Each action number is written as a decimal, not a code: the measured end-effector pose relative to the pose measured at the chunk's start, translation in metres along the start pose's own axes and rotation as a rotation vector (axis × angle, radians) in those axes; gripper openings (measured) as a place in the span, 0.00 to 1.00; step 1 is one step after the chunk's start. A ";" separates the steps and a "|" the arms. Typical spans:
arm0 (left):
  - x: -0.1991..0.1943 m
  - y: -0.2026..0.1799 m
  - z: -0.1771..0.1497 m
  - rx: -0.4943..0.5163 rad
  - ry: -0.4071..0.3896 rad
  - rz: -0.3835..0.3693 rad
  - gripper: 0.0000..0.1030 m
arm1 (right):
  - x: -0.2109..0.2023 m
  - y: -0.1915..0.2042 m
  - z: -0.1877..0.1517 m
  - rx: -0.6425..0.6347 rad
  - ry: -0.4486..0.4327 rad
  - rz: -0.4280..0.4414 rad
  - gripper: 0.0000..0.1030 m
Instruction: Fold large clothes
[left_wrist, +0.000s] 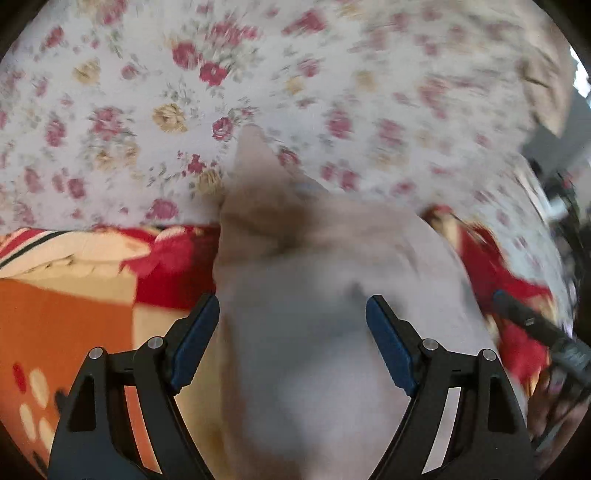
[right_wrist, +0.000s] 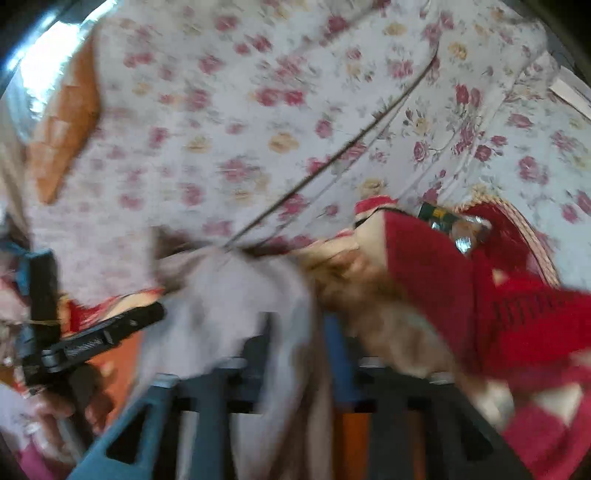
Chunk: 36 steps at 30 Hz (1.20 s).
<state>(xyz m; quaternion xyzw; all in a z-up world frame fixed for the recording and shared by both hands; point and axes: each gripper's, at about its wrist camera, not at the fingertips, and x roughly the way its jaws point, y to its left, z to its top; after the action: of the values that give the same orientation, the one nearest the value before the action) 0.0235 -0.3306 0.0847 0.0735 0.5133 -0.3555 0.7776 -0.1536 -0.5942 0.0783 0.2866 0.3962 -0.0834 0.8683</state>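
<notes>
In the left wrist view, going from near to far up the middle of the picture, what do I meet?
Left tongs, jaws standing wide apart → pale beige garment bunched between and beyond them → its pointed tip → white bedsheet printed with red and yellow roses.

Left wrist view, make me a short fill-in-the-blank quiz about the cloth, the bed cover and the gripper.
1. The plain beige garment lies on a sheet printed with ____.
2. The left gripper has its jaws standing ____, the garment showing between them.
3. The pads on the left gripper's fingers are coloured ____.
4. Left of the garment lies a blanket in red, cream and ____.

Missing words: flowers; open; blue; orange
</notes>
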 end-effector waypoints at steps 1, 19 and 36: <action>-0.013 -0.003 -0.012 0.038 -0.013 -0.004 0.79 | -0.016 0.003 -0.011 0.005 -0.009 0.043 0.68; -0.038 -0.009 -0.120 -0.040 0.056 -0.120 0.79 | -0.036 0.011 -0.156 -0.010 0.133 0.084 0.01; 0.010 0.023 -0.092 -0.241 0.116 -0.287 0.90 | 0.015 -0.012 -0.084 0.129 0.084 0.203 0.77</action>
<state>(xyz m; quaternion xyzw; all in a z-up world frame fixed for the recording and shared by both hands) -0.0288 -0.2740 0.0279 -0.0739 0.6012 -0.3938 0.6914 -0.2021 -0.5549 0.0185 0.3837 0.3951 -0.0081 0.8346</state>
